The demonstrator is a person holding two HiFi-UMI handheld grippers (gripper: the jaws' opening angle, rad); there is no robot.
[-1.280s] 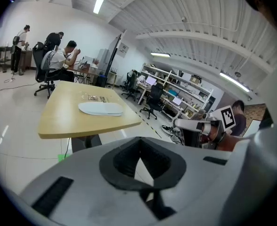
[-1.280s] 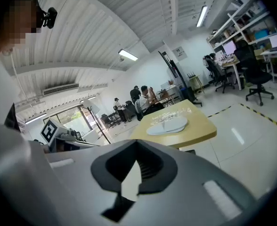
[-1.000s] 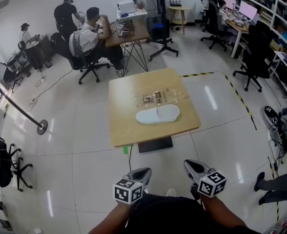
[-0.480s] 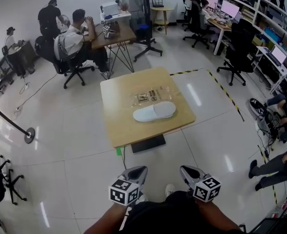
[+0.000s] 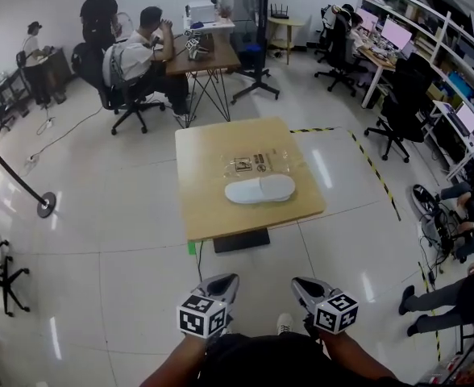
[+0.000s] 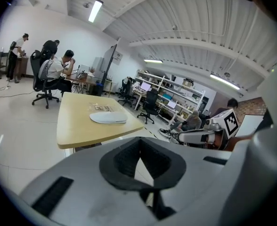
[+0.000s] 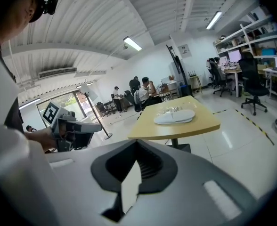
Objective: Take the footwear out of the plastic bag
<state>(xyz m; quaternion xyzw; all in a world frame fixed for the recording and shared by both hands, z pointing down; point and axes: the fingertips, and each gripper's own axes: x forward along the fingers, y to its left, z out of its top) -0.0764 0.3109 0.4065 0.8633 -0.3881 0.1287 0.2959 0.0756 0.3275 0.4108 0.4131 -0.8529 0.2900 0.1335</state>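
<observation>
Footwear (image 5: pixel 259 189) flat mid-bench (image 5: pixel 201 168), plastic bag (image 5: pixel 257 164) touching at 12 o'clock; in or out unclear. Left tongs (image 5: pixel 224 280), right tongs (image 5: pixel 299 283) pressed together, empty, well off bench at 6 o'clock. Fits approach or withdrawal.

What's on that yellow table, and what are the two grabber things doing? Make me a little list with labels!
Table: wooden table, standing ahead of the person
Footwear: white slippers, lying together on the table
Bag: clear plastic bag, at the slippers' far side; too small to tell whether they are partly inside it
Left: left gripper, shut, empty, well short of the table
Right: right gripper, shut, empty, well short of the table
</observation>
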